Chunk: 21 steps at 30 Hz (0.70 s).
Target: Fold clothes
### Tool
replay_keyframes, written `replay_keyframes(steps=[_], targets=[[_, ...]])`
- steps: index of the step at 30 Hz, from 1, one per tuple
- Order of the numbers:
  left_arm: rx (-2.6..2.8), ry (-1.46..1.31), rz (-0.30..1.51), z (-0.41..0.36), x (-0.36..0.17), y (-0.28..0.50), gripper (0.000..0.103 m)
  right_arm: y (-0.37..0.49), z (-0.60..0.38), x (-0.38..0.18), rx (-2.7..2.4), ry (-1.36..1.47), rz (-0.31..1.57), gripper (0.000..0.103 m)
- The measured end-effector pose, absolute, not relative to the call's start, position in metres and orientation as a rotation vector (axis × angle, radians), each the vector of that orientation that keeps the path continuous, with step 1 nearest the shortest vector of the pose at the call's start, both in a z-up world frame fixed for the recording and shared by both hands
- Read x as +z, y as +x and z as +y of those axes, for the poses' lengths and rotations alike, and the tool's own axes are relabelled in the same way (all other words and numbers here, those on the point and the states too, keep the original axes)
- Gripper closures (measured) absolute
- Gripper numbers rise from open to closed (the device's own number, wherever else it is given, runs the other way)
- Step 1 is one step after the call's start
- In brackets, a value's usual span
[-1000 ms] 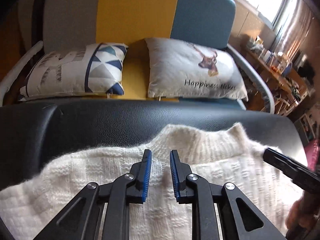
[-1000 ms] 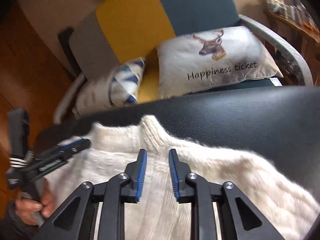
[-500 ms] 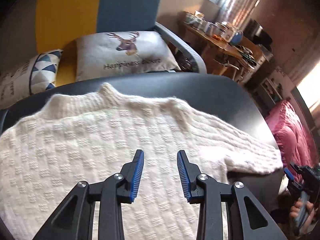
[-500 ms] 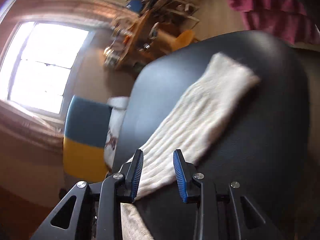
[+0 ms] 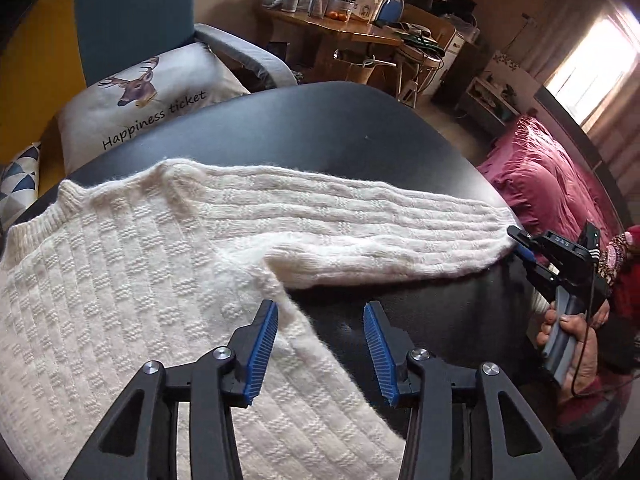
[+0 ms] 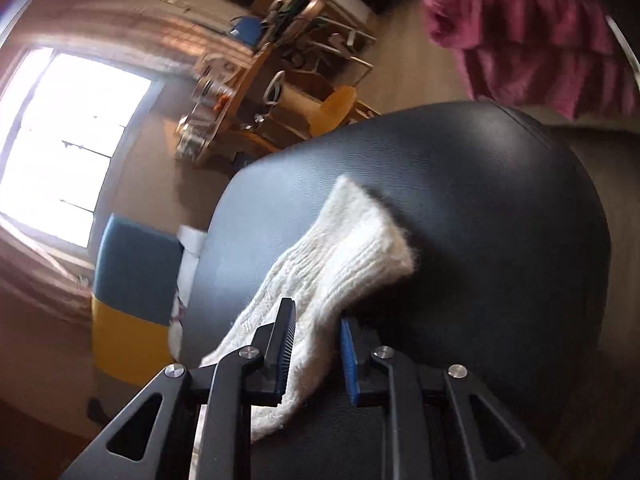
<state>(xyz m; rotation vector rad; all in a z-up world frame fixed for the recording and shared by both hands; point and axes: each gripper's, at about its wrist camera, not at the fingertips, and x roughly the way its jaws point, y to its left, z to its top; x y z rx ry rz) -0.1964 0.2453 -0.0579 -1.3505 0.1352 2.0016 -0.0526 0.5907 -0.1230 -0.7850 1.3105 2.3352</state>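
Observation:
A white knitted sweater [image 5: 120, 280] lies flat on the black table [image 5: 320, 128], its collar towards the sofa. One sleeve [image 5: 360, 232] stretches out to the right. My left gripper [image 5: 320, 320] hovers open over the sweater's side edge below the armpit, holding nothing. My right gripper [image 5: 520, 246], held by a hand [image 5: 576, 344], is at the cuff end by the table's right edge. In the right wrist view the sleeve [image 6: 352, 248] runs between that gripper's [image 6: 318, 332] blue pads, which press on it from both sides, and the cuff reaches past the fingertips.
A sofa with a deer cushion [image 5: 140, 92] stands behind the table. A pink bed [image 5: 552, 184] is to the right and a cluttered wooden desk [image 5: 340, 28] at the back. Bare black tabletop [image 6: 500, 220] surrounds the sleeve.
Both grippers left the collar area. The left one swung right and opened wider. The right one went to the sleeve end, and its fingers narrowed onto the sleeve.

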Motion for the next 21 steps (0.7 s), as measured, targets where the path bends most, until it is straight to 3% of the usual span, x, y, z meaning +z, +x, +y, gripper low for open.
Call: replay_keyframes(steps=[2,5,10,17,21], targets=[[1.954,-1.382,0.09,0.261,-0.061,-0.201,0.057,-0.078,0.563,-0.109,2.516,-0.889,1.124,0.084],[1.881,-1.428,0.023,0.284,-0.065,-0.207,0.056,-0.108,0.528,-0.111,2.676,-1.059,0.994,0.083],[1.755,-1.497,-0.087,0.323,-0.072,-0.217,0.053,-0.123,0.508,-0.125,2.684,-1.167,0.894,0.084],[1.575,-1.602,-0.276,0.377,-0.085,-0.239,0.051,-0.118,0.511,-0.126,2.677,-1.206,0.907,0.084],[1.501,-1.671,-0.363,0.408,-0.097,-0.253,0.051,-0.112,0.521,-0.13,2.687,-1.175,1.013,0.084]])
